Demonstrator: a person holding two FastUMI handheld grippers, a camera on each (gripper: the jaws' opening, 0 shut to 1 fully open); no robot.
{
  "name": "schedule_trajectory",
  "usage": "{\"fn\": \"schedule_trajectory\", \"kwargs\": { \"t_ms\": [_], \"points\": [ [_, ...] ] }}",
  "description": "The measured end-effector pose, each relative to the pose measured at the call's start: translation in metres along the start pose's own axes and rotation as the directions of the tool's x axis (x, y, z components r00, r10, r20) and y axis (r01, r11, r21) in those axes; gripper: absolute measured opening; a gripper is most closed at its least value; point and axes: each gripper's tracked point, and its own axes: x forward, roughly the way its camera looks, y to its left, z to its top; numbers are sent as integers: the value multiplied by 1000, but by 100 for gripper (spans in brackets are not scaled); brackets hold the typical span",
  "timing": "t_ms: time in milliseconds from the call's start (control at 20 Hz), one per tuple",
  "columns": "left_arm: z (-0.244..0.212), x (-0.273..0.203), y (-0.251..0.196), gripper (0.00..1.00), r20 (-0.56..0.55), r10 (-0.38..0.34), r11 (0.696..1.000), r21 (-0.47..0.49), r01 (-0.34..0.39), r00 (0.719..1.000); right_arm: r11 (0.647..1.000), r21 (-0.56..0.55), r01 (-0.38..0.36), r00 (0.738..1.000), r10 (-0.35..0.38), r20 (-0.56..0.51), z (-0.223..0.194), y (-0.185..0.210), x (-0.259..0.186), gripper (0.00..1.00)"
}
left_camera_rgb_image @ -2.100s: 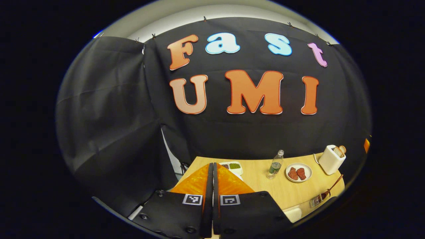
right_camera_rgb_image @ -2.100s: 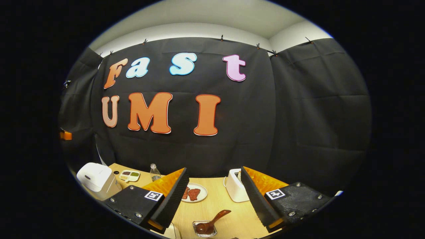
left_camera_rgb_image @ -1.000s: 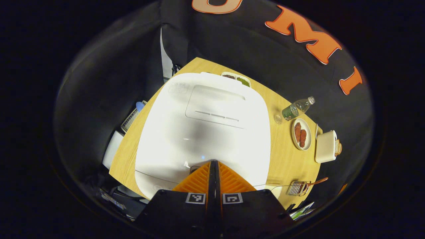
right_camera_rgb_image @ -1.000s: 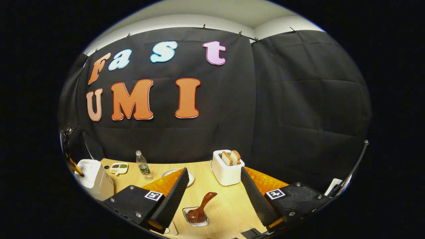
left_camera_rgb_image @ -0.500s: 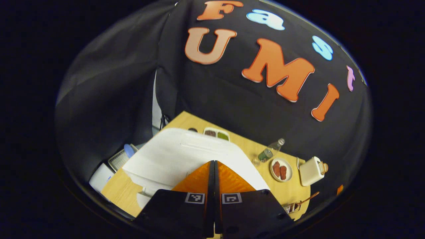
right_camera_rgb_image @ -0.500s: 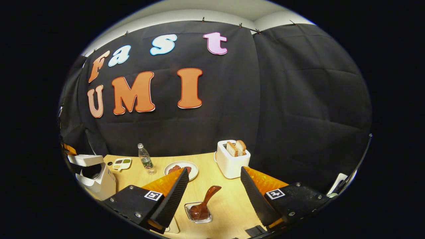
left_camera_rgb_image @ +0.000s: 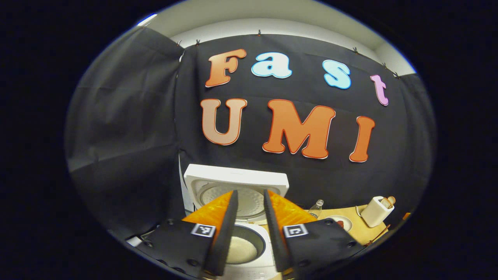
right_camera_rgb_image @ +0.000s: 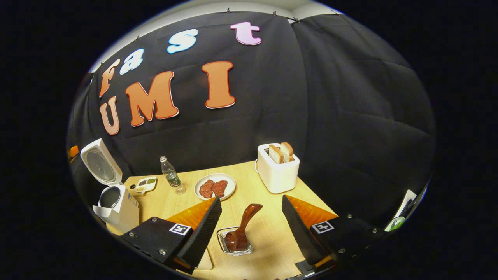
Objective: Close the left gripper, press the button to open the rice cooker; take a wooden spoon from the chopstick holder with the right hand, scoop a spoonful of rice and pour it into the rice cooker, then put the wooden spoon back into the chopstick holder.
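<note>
Your left gripper (left_camera_rgb_image: pixel 249 198) hangs over the white rice cooker (left_camera_rgb_image: pixel 237 233), fingers slightly parted, empty; left gripper view looks into its pot. Your right gripper (right_camera_rgb_image: pixel 251 208) is spread wide above the brown wooden spoon (right_camera_rgb_image: pixel 243 227), upright in the wire chopstick holder (right_camera_rgb_image: pixel 235 243); right gripper view adds the wooden table (right_camera_rgb_image: pixel 268 229).

black cloth wall (right_camera_rgb_image: pixel 350 116), pale ceiling (left_camera_rgb_image: pixel 272 19), light wooden table (right_camera_rgb_image: pixel 268 229).

White rice cooker (right_camera_rgb_image: pixel 116 210), white toaster (right_camera_rgb_image: pixel 278 173), dark brown wooden spoon (right_camera_rgb_image: pixel 243 227), pale wood-grain table (right_camera_rgb_image: pixel 268 233), red meat on a white plate (right_camera_rgb_image: pixel 229 186).
</note>
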Motion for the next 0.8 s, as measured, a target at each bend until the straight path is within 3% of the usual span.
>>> {"fn": "schedule_trajectory", "kwargs": {
  "t_ms": [50,100,250,550,800],
  "points": [
    [3,-5,-7,70,14,-8,1000,14,8,1000,1000,0,-5,1000,5,-18,-6,0,6,97],
    [5,-11,-14,76,33,-16,1000,16,16,999,1000,1,-9,999,10,-35,-12,-1,12,100],
    [9,-27,-28,93,91,-49,999,0,49,995,999,15,-36,993,38,-114,-35,0,34,96],
    [-12,-61,-24,94,88,39,999,8,-40,995,993,89,-75,955,97,-279,-83,3,77,95],
    [-35,-90,-24,93,31,72,996,-54,-70,997,988,98,-121,930,147,-338,-106,4,104,81]
  ]
}}
